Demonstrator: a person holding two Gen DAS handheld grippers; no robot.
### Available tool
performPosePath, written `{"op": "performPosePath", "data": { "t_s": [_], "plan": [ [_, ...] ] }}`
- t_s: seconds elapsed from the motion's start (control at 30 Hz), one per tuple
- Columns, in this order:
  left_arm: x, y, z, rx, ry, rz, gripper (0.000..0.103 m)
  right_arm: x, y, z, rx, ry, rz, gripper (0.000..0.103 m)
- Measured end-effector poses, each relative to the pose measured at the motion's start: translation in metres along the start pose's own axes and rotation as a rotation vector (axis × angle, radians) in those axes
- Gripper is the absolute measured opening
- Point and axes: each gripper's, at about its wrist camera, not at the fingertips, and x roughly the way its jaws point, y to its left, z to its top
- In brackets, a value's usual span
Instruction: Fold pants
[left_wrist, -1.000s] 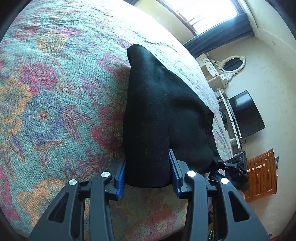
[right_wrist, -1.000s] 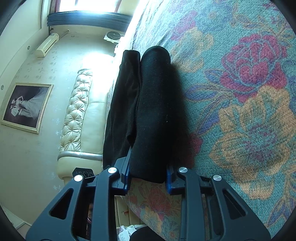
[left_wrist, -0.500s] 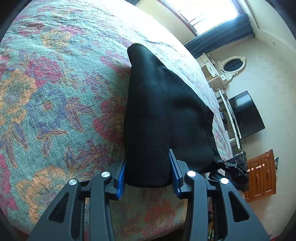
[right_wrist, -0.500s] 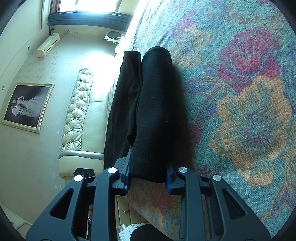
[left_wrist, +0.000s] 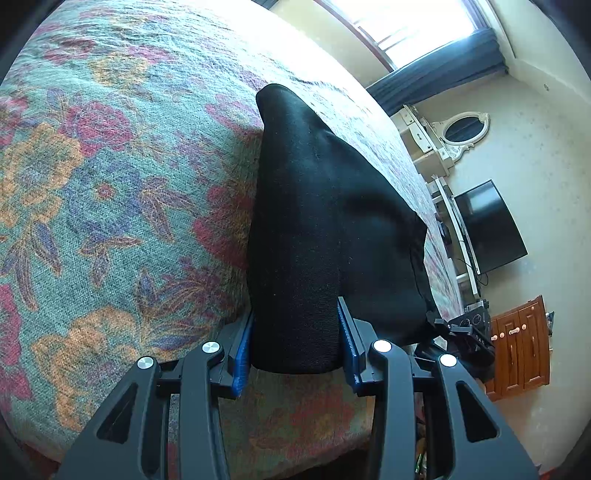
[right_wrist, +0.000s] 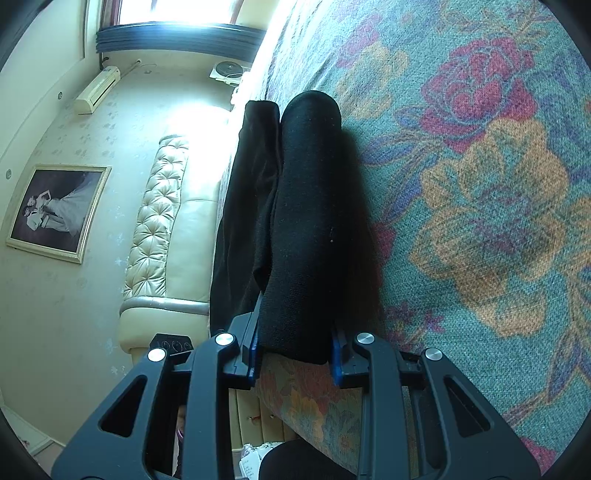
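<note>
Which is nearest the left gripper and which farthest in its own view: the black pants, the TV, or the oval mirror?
1. Black pants: clamped between the left gripper fingers.
2. TV: on the right, past the bed edge.
3. Oval mirror: upper right, on the wall beyond the TV.

Count on inspection: one pair of black pants (left_wrist: 317, 229), one floral bedspread (left_wrist: 110, 177), and two hand-held grippers, the left hand-held gripper (left_wrist: 295, 347) and the right hand-held gripper (right_wrist: 293, 349), each with two blue-padded fingers. The left wrist view further shows one window (left_wrist: 402, 22), one dark curtain (left_wrist: 439, 70), one oval mirror (left_wrist: 463, 127), one television (left_wrist: 487, 229) and one wooden cabinet (left_wrist: 521, 343). The right wrist view adds one framed picture (right_wrist: 55, 210), one tufted headboard (right_wrist: 159, 206) and one wall air conditioner (right_wrist: 96, 89).
</note>
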Motion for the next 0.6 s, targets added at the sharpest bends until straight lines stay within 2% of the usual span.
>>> {"op": "performPosePath", "data": {
  "t_s": [0.6],
  "plan": [
    [0.0012,0.0019,0.008,0.0,0.003,-0.01,0.04,-0.0048,-0.0096,-0.0073,0.011,-0.002,0.014,0.027]
  ]
}}
